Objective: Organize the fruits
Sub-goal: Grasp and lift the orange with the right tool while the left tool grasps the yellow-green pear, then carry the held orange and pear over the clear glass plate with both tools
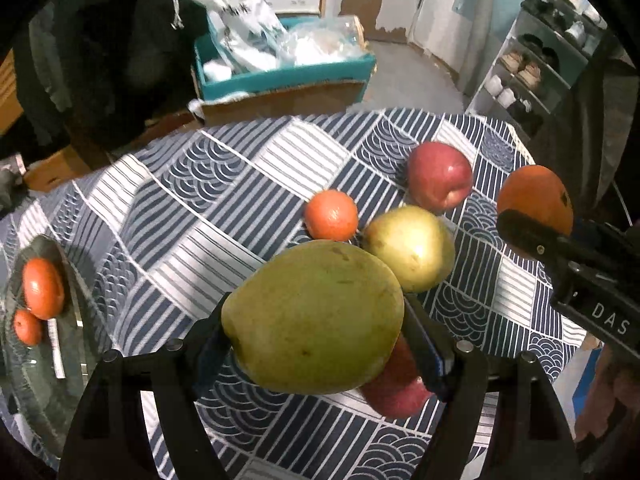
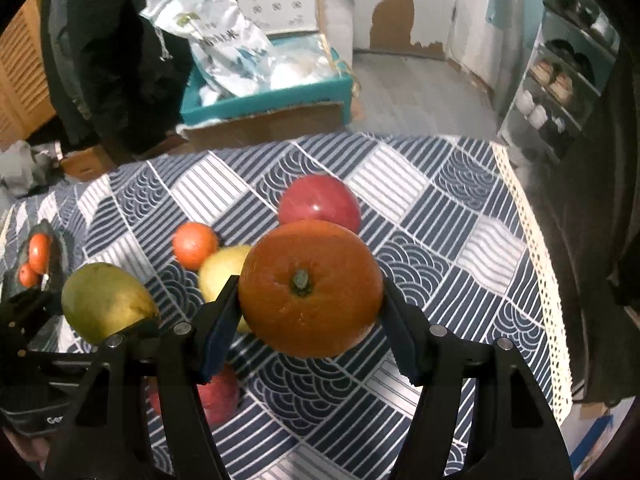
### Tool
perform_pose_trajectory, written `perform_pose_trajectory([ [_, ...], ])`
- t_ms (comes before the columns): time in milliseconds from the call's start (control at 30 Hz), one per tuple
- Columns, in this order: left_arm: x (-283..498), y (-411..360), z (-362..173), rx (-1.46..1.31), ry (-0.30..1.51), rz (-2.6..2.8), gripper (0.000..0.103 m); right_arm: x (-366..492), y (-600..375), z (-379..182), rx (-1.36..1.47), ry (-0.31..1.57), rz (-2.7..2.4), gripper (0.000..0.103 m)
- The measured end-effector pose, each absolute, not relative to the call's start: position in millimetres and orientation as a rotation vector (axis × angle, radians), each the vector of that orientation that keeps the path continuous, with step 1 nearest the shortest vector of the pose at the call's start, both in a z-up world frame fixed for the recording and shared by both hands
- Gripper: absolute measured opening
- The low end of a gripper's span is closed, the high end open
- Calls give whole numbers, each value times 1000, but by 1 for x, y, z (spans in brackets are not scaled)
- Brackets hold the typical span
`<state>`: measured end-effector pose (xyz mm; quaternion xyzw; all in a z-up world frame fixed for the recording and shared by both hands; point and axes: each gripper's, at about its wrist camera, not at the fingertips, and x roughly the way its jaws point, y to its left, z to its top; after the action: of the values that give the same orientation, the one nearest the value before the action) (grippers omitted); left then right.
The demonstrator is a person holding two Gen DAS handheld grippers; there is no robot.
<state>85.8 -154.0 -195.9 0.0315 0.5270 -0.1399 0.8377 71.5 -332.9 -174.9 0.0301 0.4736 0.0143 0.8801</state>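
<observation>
left wrist view: the left gripper (image 1: 316, 344) is clamped on the mango (image 1: 314, 316) above the tablecloth (image 1: 224, 216); two orange fruits, perhaps tangerines, sit in the glass dish (image 1: 36, 384). loose: two apples, one pear (image 1: 410, 248), one tangerine (image 1: 331, 215).

right wrist view: the right gripper (image 2: 310, 312) is clamped on the orange (image 2: 310, 288); sorting looks under halfway.

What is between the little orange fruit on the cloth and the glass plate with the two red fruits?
Only bare patterned tablecloth lies between the small orange fruit and the glass plate; the left wrist view shows it best.
</observation>
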Motion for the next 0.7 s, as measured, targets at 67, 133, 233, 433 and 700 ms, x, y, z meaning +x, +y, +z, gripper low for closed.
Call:
perform_pose_trajectory([
  [67,84,-149,-188,60,1101,-291,81,69,-330,-169,61,973,37,67],
  [133,82,-146,-181,58,1084,-284,81,68,-328,-161,63,957,47,67],
  [233,77,-139,-170,61,1057,-275,81,64,-324,-151,59,934,60,67],
  [433,68,-120,-144,42,998,-261,81,55,-313,-131,46,887,85,67],
  [700,56,-97,-114,18,942,-242,81,45,-297,-107,32,838,120,67],
])
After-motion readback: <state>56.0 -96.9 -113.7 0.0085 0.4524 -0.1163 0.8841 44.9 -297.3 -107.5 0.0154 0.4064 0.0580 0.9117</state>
